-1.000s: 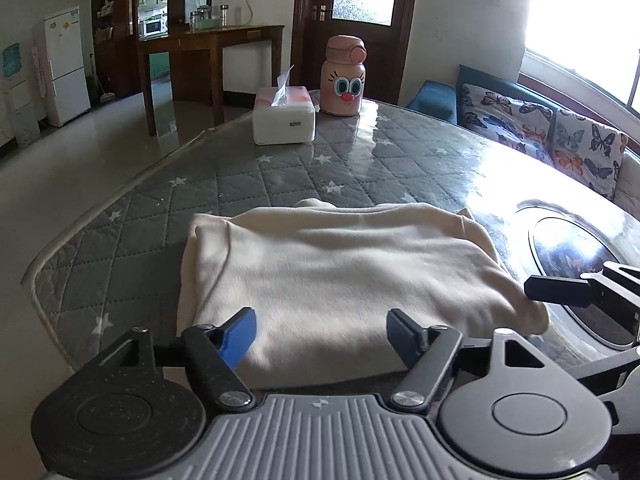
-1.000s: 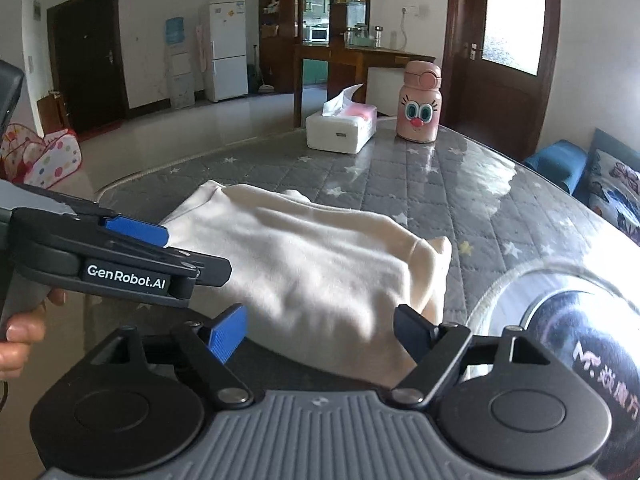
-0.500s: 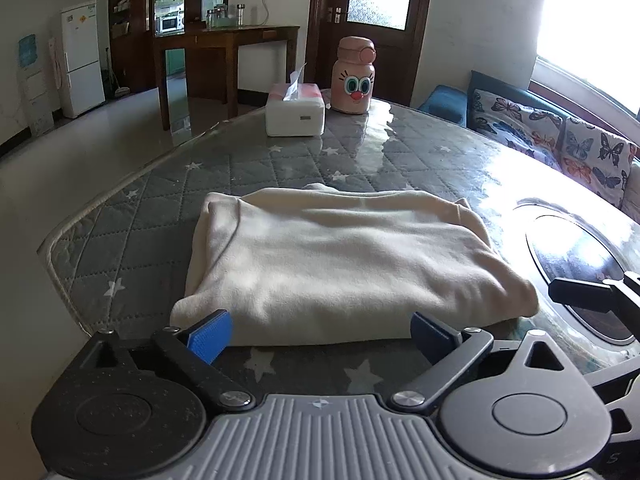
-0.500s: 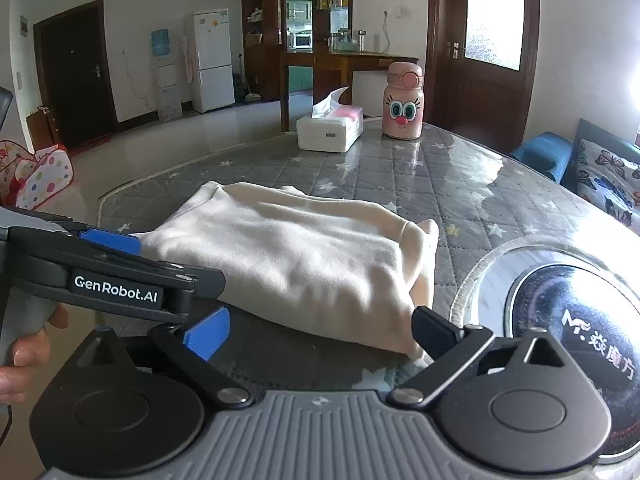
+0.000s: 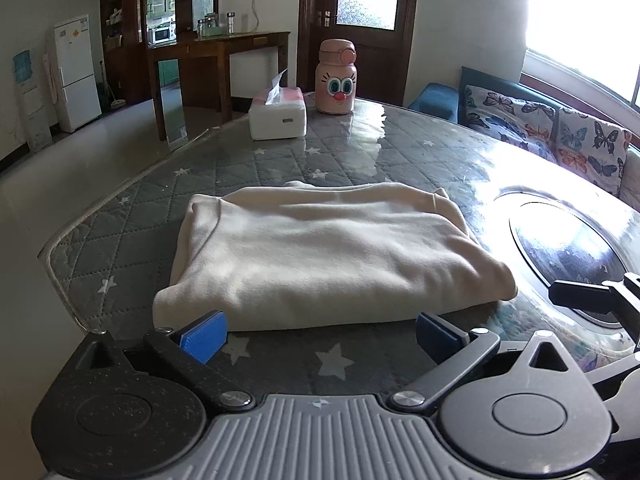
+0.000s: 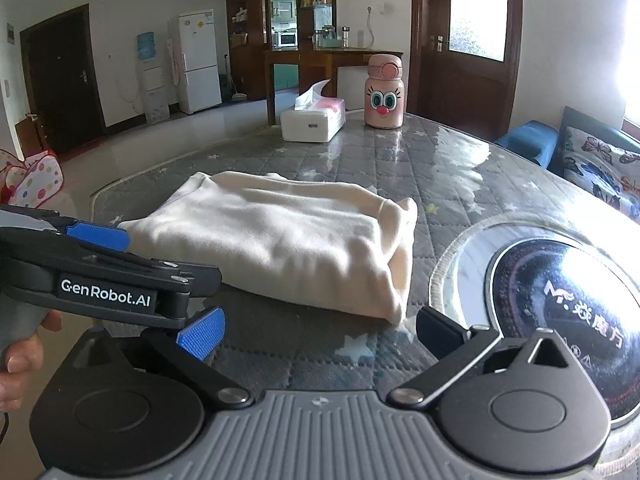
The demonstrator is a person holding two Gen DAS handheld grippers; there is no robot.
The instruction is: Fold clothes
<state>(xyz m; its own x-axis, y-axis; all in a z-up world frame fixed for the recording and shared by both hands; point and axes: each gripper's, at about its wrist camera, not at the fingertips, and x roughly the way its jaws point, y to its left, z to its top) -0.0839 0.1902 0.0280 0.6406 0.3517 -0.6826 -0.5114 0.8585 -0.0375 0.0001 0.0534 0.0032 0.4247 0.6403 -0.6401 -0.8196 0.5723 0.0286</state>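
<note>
Folded cream garment [image 5: 328, 256] flat on the quilted star-print table [image 5: 280, 160], nothing gripped.

Left gripper [image 5: 318, 334] just short of the near edge of the fabric, jaws spread wide and opening, only bare tabletop between the blue pads [image 5: 202, 336]. Right gripper [image 6: 320, 330] same deal at the garment's right corner, opening too, empty. Tissue box [image 5: 278, 114] and pink cartoon-face bottle [image 5: 336, 78] well behind at the far edge. Dark round glass inset [image 6: 560, 292] off to the right.
</note>
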